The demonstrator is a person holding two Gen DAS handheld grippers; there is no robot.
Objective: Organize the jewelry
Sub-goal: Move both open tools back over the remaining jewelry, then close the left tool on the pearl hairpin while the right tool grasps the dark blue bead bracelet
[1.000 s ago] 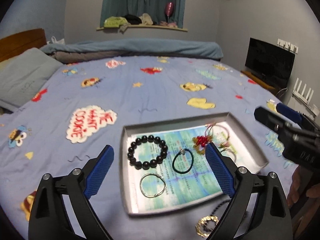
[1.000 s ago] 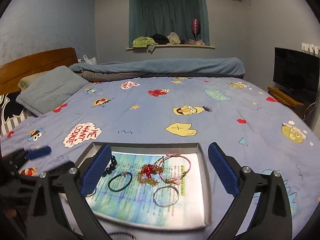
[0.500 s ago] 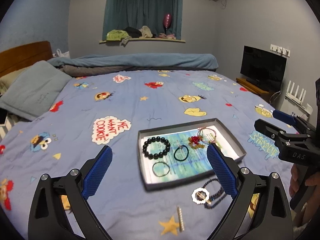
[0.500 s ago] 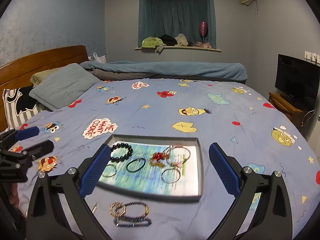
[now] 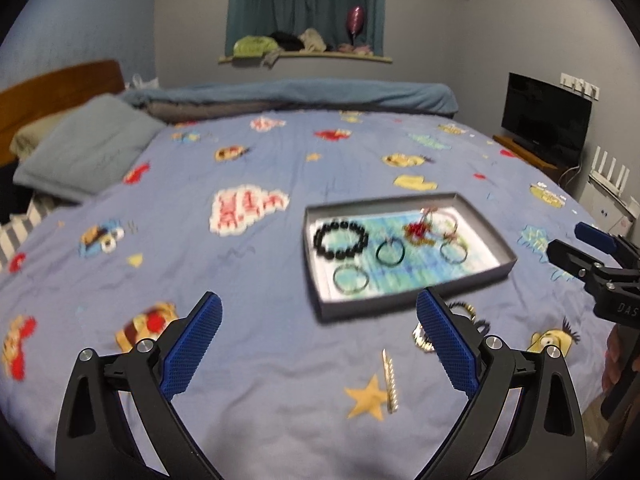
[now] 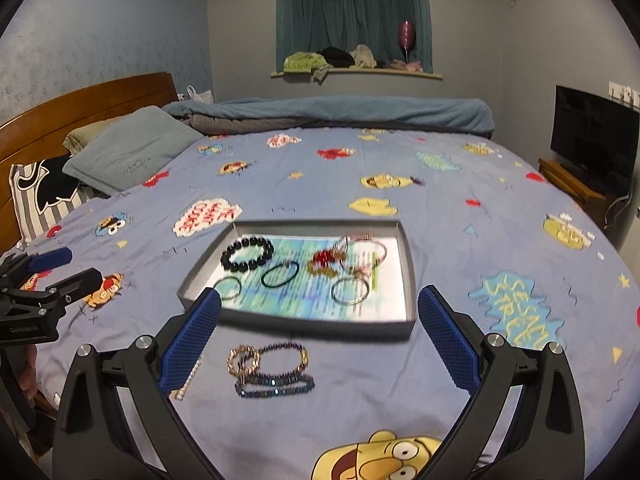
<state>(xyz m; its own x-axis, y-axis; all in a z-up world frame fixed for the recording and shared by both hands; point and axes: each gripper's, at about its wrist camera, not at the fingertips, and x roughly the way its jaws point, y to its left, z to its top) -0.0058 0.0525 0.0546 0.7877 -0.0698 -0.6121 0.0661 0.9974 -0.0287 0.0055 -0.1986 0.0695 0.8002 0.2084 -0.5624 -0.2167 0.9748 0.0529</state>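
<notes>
A shallow grey tray (image 5: 404, 306) (image 6: 296, 322) lies on the blue bedspread. In it are a black bead bracelet (image 5: 341, 240) (image 6: 247, 254), a black hair tie (image 5: 390, 252) (image 6: 280, 274), a red and gold charm (image 5: 418, 234) (image 6: 326, 262) and thin rings (image 6: 350, 290). Outside the tray's near edge lie beaded bracelets (image 6: 274, 370) and a small gold stick (image 5: 390, 380). My left gripper (image 5: 318, 344) is open and empty, held above the bed short of the tray. My right gripper (image 6: 320, 338) is open and empty, above the loose bracelets.
A grey pillow (image 6: 132, 148) and wooden headboard (image 6: 80, 104) are at the left. A rolled blue duvet (image 6: 332, 114) lies across the far side. A TV (image 5: 546, 116) stands at the right, beyond the bed's edge.
Both grippers have pulled back and up from the tray, so it looks smaller. The loose bracelets and gold stick have come into view. Both grippers stay open.
</notes>
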